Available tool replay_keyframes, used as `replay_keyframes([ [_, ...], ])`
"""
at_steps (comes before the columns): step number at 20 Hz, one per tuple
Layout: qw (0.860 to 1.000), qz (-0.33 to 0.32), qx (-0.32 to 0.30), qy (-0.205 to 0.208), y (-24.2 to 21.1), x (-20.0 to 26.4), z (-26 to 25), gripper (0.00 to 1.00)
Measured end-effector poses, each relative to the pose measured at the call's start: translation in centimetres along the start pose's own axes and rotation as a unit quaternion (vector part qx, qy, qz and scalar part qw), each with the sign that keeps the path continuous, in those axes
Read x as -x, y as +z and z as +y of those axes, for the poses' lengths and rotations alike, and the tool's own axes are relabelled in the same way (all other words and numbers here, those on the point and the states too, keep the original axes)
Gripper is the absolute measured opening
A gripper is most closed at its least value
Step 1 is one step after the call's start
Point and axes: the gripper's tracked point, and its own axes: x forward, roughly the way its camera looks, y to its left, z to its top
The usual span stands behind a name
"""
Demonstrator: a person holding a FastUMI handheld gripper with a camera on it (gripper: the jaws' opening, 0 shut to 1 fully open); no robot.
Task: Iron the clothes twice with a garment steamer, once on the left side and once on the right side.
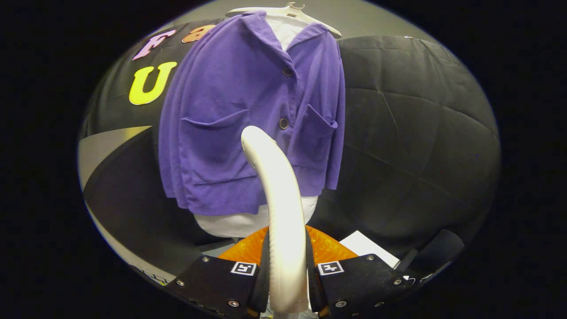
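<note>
A purple button-front jacket with two chest pockets hangs on a pale hanger over a white garment that shows at the collar and below the hem. My gripper is shut on the handle of a cream garment steamer. The steamer curves up from between the fingers, and its head stands in front of the jacket's middle, just below the lower button. Whether the head touches the cloth, I cannot tell.
Black cloth forms the booth wall behind and to the right of the jacket. An orange object lies just beyond the fingers, with a white sheet and a dark cylinder to its right.
</note>
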Motion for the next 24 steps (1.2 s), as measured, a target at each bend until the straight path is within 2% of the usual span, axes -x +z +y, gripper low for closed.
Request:
replay_keyframes([
  [5, 0.996, -0.04, 0.014, 0.075, 2.1, 7.0, 0.4, 0.36],
  [9, 0.989, -0.08, -0.011, 0.127, 5.2, 12.9, 0.3, 0.36],
  [20, 0.959, -0.157, -0.036, 0.235, 11.9, 25.2, 1.0, 0.36],
  [24, 0.949, -0.179, -0.049, 0.253, 14.5, 26.9, 1.9, 0.35],
])
